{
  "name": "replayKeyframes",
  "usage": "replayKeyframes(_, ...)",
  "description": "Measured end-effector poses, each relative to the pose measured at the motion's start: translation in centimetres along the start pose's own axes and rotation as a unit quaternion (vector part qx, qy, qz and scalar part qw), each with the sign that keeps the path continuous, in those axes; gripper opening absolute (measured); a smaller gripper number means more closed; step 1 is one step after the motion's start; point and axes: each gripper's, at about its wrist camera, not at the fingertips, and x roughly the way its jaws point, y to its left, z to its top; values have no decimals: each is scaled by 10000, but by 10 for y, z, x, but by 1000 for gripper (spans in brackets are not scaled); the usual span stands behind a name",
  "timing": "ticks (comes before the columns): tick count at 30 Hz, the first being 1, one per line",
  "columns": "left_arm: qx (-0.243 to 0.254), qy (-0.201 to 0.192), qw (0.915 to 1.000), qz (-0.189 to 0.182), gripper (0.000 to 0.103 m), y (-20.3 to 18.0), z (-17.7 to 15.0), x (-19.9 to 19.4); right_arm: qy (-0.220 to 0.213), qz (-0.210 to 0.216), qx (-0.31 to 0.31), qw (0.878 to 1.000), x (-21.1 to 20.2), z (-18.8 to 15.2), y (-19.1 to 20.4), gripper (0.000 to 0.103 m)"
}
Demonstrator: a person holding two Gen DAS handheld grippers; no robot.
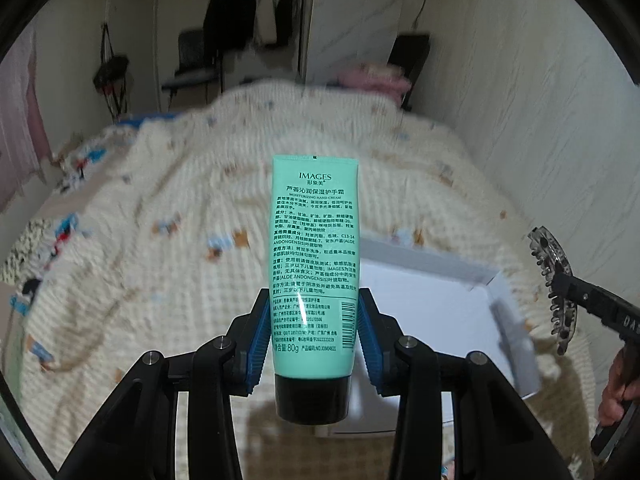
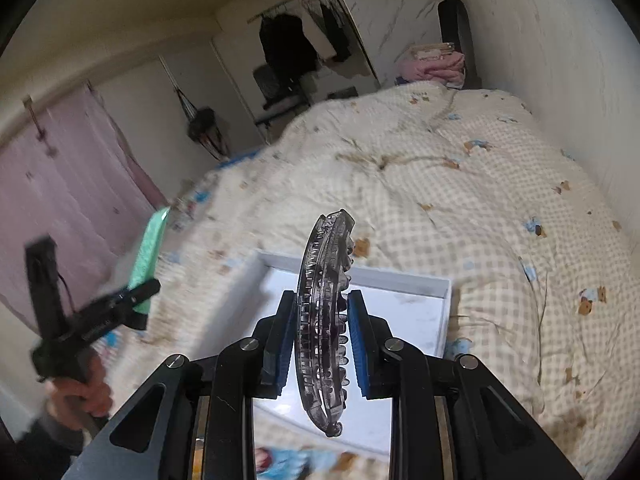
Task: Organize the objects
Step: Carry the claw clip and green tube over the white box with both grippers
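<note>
You have a thing in each hand, and both are up in the air over the bed (image 2: 460, 184).

Your left gripper (image 1: 314, 342) is clamped on a green tube of hand cream (image 1: 314, 264). The blue pads (image 1: 258, 344) press on the lower part of the tube, just above its black cap (image 1: 311, 398). The cap points down at you and the flat end points away. Held low like this, the long end sticks out in front, so it will likely be easy to lay it down.

Your right gripper (image 2: 322, 338) is squeezed tight on a clear plastic hair clip (image 2: 326, 312) with little teeth. It is held by its thin sides, standing on its edge, so it probably cannot slip out.

The white box (image 2: 436, 308) sits open on the blanket, right under and in front of both grippers. It looks empty in the parts you can see. I think both things are meant to go in there. The tube is off to the left of the box, and the hair clip is over it. The room looks blurry, so go slow when you put them in.
</note>
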Motion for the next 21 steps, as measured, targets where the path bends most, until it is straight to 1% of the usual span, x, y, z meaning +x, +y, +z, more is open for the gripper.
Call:
replayKeyframes(1, 15, 152, 9999, -26, 44, -4, -5, 13, 67, -125, -41, 9999, 13, -6, -2, 27)
replayKeyframes(3, 91, 263, 9996, -110, 44, -10, -14, 26, 167, -259, -91, 9995, 29, -15, -6, 27)
replayKeyframes(5, 313, 374, 9986, -200, 44, -22, -23, 37, 302, -412, -135, 9986, 45, -24, -10, 27)
replayKeyframes(7, 604, 279, 9978, -69, 44, -33, -30, 41, 453, -504, -138, 9976, 57, -34, -16, 27)
replayKeyframes(9, 994, 134, 9948, 185, 44, -43, -38, 43, 530, -528, -65, 9972, 65, -42, -22, 27)
replayKeyframes(11, 1287, 7, 9911, 354, 44, -49, -43, 44, 589, -580, -56, 9966, 70, -48, -26, 27)
replayKeyframes(13, 1280, -61, 9911, 348, 44, -48, -44, 44, 642, -653, -114, 9957, 72, -55, -27, 27)
replayKeyframes(17, 899, -148, 9956, 197, 44, -40, -40, 42, 614, -806, -234, 9946, 68, -64, -28, 27)
replayKeyframes(21, 737, -253, 9969, 70, 44, -37, -45, 34, 637, -903, -287, 9935, 67, -70, -33, 27)
